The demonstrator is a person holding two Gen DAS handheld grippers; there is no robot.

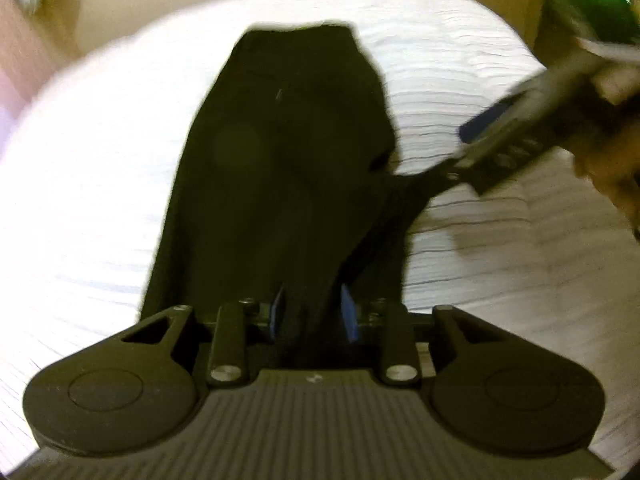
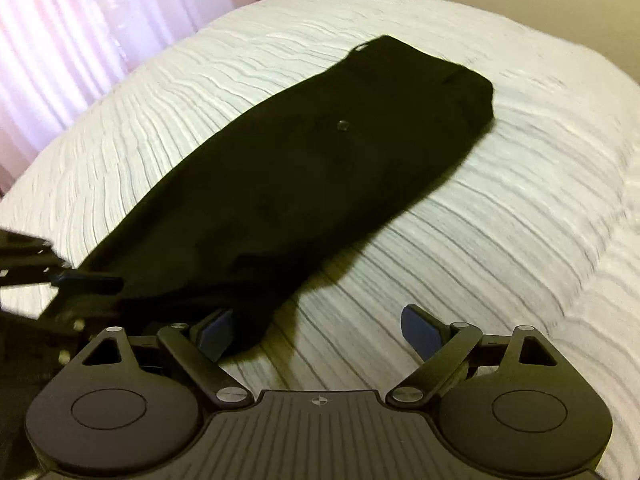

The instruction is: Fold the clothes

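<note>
Covering everything under both tools, the white ribbed bedspread (image 2: 500, 240) gives a soft, yielding bed to work on. The long black folded garment, trousers by the look of the button (image 2: 280, 168), lies flat on it, running away from both pairs of tongs, its near end at their tips. I judge the cloth light, limp and dark enough to hide its own layers; it will sag and slide apart unless both near corners or the near hem are taken together and carried over toward the far end. The left tongs (image 1: 314, 312) stand narrow, the blue pads a little apart with a raised ridge of the fabric between them; whether they press on it cannot be told through the blur. The right tongs (image 2: 320, 330) gape wide and hold nothing, their left pad just at the garment's near corner, bare bedspread between the fingers. Seams, pockets and the garment's folded edges are lost in blackness, and the near hem is hidden behind the tongs.
</note>
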